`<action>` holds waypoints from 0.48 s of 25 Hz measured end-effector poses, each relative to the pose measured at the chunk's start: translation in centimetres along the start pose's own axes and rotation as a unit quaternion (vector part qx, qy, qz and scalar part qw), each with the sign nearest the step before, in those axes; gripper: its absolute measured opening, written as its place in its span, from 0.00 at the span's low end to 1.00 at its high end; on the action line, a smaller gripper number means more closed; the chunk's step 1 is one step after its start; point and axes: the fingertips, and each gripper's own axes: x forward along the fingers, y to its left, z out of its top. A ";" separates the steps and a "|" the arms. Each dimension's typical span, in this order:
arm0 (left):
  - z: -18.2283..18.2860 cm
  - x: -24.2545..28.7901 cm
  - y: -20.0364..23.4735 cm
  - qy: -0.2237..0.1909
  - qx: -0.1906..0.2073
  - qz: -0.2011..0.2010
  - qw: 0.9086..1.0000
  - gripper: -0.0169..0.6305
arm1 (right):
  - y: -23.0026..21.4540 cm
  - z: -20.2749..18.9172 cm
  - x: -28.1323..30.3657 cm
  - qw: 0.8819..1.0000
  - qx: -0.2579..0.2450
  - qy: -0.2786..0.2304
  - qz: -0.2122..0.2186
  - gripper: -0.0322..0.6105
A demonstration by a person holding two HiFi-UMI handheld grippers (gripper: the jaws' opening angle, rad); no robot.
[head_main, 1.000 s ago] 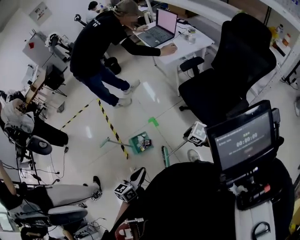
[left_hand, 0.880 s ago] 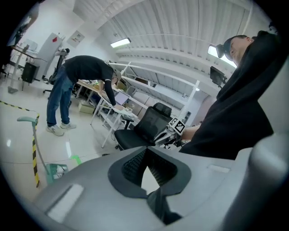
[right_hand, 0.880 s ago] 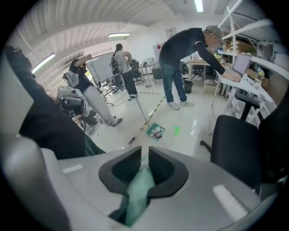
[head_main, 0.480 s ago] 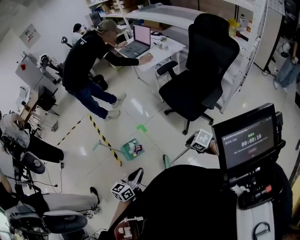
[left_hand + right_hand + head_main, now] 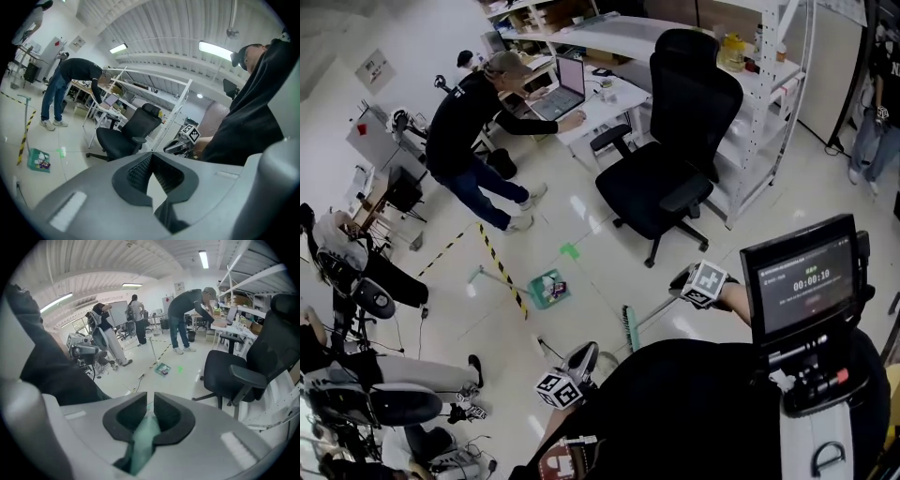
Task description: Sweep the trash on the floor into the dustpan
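A green dustpan point(image 5: 548, 288) sits on the pale floor with dark bits of trash in it; its long handle point(image 5: 492, 274) points left. The right gripper view shows the dustpan point(image 5: 162, 369) far ahead. My right gripper point(image 5: 680, 280) is shut on the broom's thin handle point(image 5: 652, 309). The green brush head point(image 5: 630, 328) hangs low near the floor, to the right of the dustpan and apart from it. Green fills the right gripper's point(image 5: 149, 405) closed jaws. My left gripper point(image 5: 581, 360) is held near my body, shut with nothing in it point(image 5: 151, 157).
A black office chair point(image 5: 670, 155) stands beyond the broom. A person point(image 5: 473, 122) bends over a laptop on a white desk point(image 5: 605, 103). Yellow-black tape point(image 5: 502, 267) crosses the floor next to the dustpan. Stands and cables point(image 5: 366, 375) crowd the left side. A monitor point(image 5: 802, 281) is at right.
The head view has swung, so the chair and desk now sit higher and further left. The broom stays in my right gripper; its brush head sits slightly further from the dustpan.
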 end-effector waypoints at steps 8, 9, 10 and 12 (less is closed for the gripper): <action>-2.0 -2.1 -1.4 -0.018 0.015 0.041 0.999 0.02 | 1.4 -5.7 0.5 0.999 0.028 0.004 0.019 0.12; -1.8 -2.3 -1.1 -0.023 0.017 0.044 0.999 0.02 | 1.5 -5.8 0.6 0.999 0.026 0.005 0.020 0.12; -1.6 -2.3 -0.8 -0.029 0.018 0.045 0.998 0.02 | 1.4 -5.7 0.8 1.000 0.023 0.006 0.020 0.12; -1.3 -2.2 -0.5 -0.035 0.016 0.046 0.998 0.02 | 1.2 -5.4 1.0 1.000 0.018 0.008 0.020 0.12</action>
